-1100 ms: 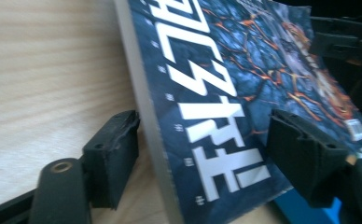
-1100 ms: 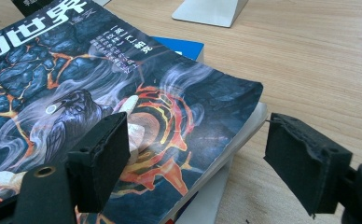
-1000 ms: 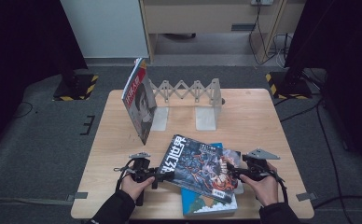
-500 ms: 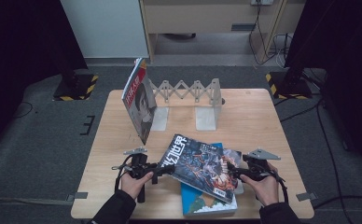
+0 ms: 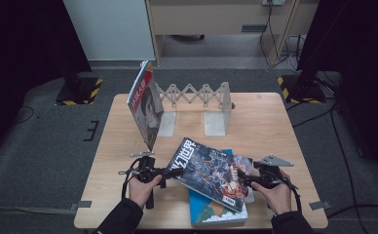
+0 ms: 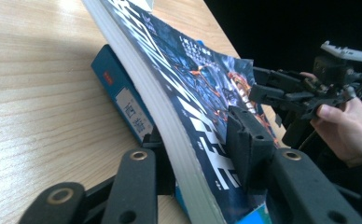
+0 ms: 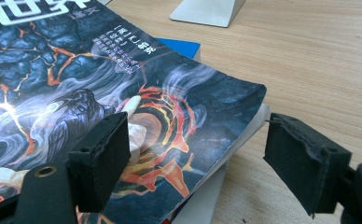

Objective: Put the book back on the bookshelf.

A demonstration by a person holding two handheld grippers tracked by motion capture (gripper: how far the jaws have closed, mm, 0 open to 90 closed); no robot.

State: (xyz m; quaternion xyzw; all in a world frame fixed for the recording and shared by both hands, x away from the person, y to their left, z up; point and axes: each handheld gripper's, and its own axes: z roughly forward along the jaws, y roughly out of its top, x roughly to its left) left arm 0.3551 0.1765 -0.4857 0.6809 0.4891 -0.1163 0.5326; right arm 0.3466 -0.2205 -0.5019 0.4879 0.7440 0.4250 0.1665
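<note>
A thick dark-covered magazine lies slanted on a blue book near the table's front edge. My left gripper is at the magazine's left edge. Its jaws have just been closing, and in the left gripper view the left gripper has one pad on the cover and the other jaw under the page block. My right gripper is at the magazine's right corner. In the right gripper view the right gripper stands open, with the corner between its wide-apart pads and untouched.
At the back of the wooden table stands a grey accordion book rack with white end plates. A red-and-grey magazine stands upright, leaning at the rack's left end. The person's hands hold both grippers at the front edge.
The left gripper's jaws have drawn together on the magazine's left edge. The right gripper and the rest of the table look the same.
</note>
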